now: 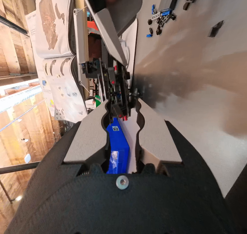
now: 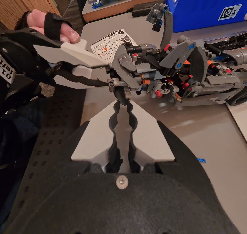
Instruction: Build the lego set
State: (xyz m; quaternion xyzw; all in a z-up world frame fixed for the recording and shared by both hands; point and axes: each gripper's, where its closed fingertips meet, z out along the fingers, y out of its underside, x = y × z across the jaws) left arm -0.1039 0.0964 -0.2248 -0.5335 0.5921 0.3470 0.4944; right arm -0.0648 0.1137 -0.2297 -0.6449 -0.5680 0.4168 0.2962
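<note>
- Table (image 2: 173, 133): grey, everything plays out here, with the car (image 2: 173, 72) lying long across it, nose toward the claws and lifted a touch.
- Bin (image 2: 200, 2): blue, just behind the car. It carries a white tag (image 2: 229, 12) with a square code; no brand shows anywhere.
- Booklet (image 1: 56, 40): propped open beyond the table, too blurred to follow.
- Left claw (image 2: 105, 74): clamped on the car's nose, one finger above a grey beam and one below, steadying the build.
- Right claw (image 2: 123, 101): pinched at its tips on a dark piece (image 2: 121, 97) right under the nose. I can't tell whether that piece is seated.
- Sheet (image 2: 106, 45): a printed outline sheet, flat behind the nose.
- Label (image 2: 6, 72): a white strip with black lettering on the left claw's body.
- Loose pieces (image 1: 161, 16): blue and black bits scattered well apart from the car.
- My read: a fitting step at the front end. Next, a firm push upward into the nose while the left claw braces, lined up square or the pin won't seat.
</note>
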